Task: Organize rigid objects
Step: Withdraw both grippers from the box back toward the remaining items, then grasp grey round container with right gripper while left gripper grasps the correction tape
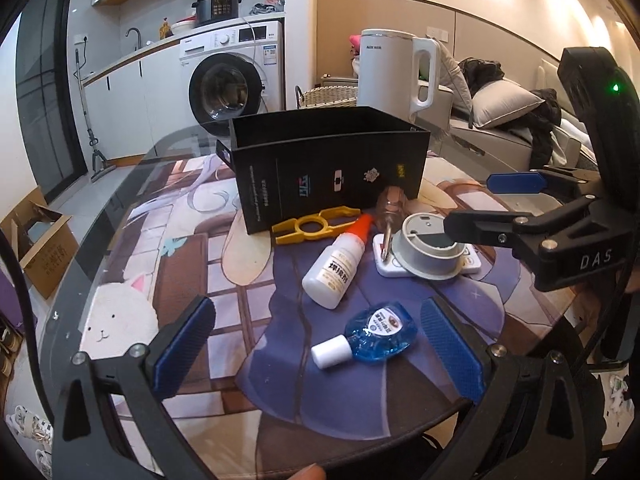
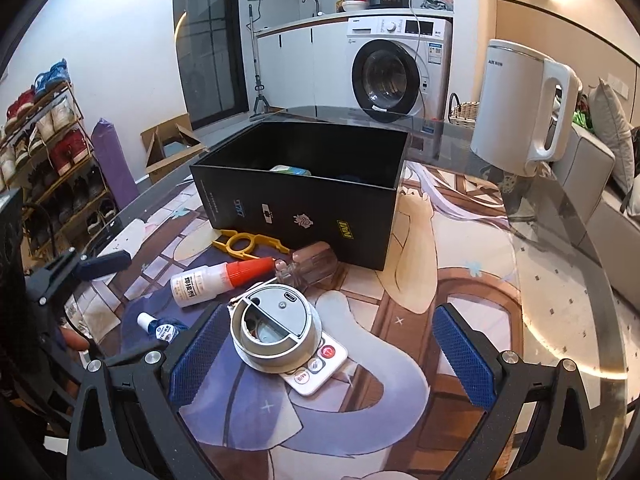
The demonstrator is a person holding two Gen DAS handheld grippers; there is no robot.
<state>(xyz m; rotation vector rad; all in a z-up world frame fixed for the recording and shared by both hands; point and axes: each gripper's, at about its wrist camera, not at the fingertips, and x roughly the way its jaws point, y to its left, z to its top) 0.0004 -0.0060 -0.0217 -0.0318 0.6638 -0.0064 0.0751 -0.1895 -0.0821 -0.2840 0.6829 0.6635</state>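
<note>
Your left gripper [image 1: 316, 356] is spread wide and grasps nothing; the blue eye-drop bottle [image 1: 378, 334] lies flat on the mat between its pads, touching neither, white cap toward the left pad. Just beyond, the white glue bottle [image 1: 334, 270] lies on its side, long axis diagonal, red nozzle aimed at the black box [image 1: 328, 168]. The yellow plastic tool [image 1: 314, 225] lies flat against the box front.

Your right gripper [image 2: 332, 356] is also fully released. The grey round device [image 2: 274, 330] sits between its pads, nearer the left one, resting on the white remote [image 2: 320, 372]. A clear glass bottle [image 2: 310, 266] lies tipped beside the box.
</note>
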